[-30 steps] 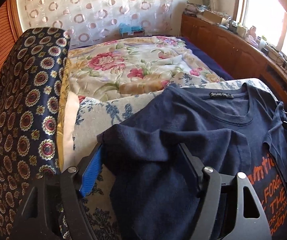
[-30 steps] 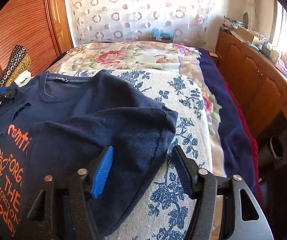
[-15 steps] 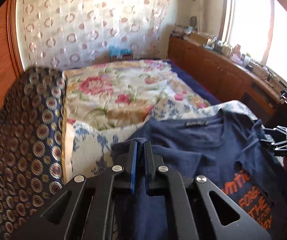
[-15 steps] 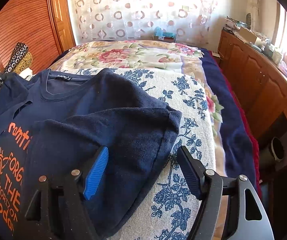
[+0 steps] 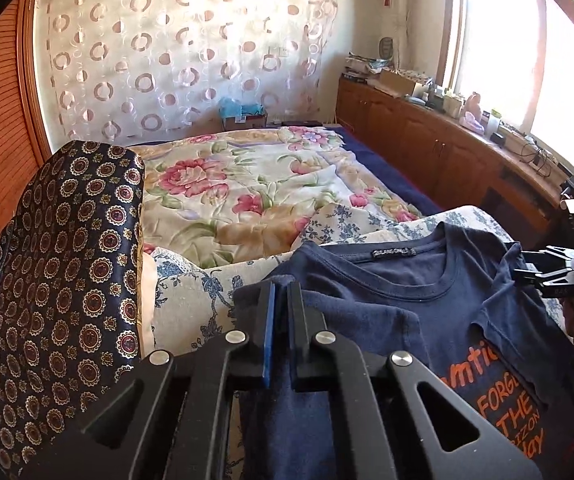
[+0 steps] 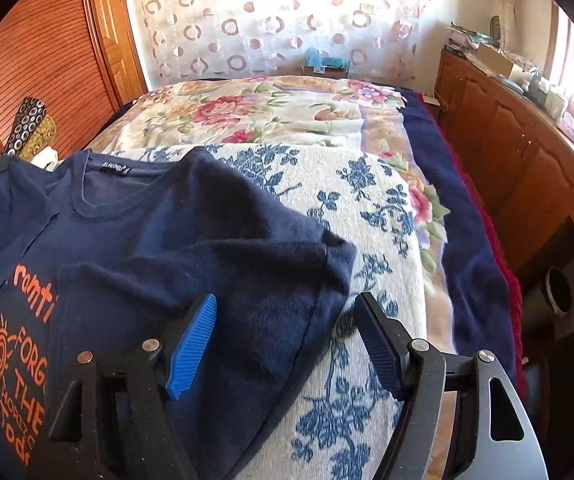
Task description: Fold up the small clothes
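Far ahead of me a floral quilt (image 5: 255, 196) covers the bed. A circle-patterned curtain (image 5: 183, 52) hangs behind it. On my left stands a dark medallion-print cushion (image 5: 67, 272); wooden cabinets (image 6: 515, 152) line the right.

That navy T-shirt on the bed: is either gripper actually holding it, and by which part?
Yes. The left gripper is shut on the navy T-shirt at its sleeve edge. The right gripper is open over the other sleeve, holding nothing.
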Demonstrator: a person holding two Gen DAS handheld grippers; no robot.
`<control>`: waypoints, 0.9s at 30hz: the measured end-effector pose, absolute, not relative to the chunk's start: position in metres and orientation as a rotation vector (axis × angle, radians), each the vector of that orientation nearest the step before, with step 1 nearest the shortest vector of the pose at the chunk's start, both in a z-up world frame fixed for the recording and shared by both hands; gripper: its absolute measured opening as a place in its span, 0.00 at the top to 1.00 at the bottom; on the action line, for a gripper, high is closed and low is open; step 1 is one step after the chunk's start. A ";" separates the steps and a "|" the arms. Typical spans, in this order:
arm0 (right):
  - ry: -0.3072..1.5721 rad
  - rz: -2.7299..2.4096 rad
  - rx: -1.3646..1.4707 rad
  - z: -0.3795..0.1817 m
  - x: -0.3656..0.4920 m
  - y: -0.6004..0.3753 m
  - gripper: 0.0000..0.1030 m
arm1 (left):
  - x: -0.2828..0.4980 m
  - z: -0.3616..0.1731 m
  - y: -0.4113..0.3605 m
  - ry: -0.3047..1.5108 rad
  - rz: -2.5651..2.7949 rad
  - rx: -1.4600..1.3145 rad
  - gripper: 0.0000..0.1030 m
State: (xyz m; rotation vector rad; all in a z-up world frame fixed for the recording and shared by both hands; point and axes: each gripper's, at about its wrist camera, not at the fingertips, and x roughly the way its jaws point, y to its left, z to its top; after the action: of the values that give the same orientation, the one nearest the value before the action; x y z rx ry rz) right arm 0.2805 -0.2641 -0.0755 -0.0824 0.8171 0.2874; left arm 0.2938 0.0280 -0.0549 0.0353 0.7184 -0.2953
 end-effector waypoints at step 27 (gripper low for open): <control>0.537 0.439 -0.069 -0.013 0.128 -0.256 0.92 | 0.122 -0.018 0.044 0.602 -0.422 -0.021 0.95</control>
State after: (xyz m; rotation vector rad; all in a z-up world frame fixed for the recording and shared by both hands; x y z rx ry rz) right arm 0.1279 -0.2563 -0.0134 -0.0694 0.5366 0.4386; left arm 0.1217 0.0440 -0.0184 -0.0207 0.6023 -0.4221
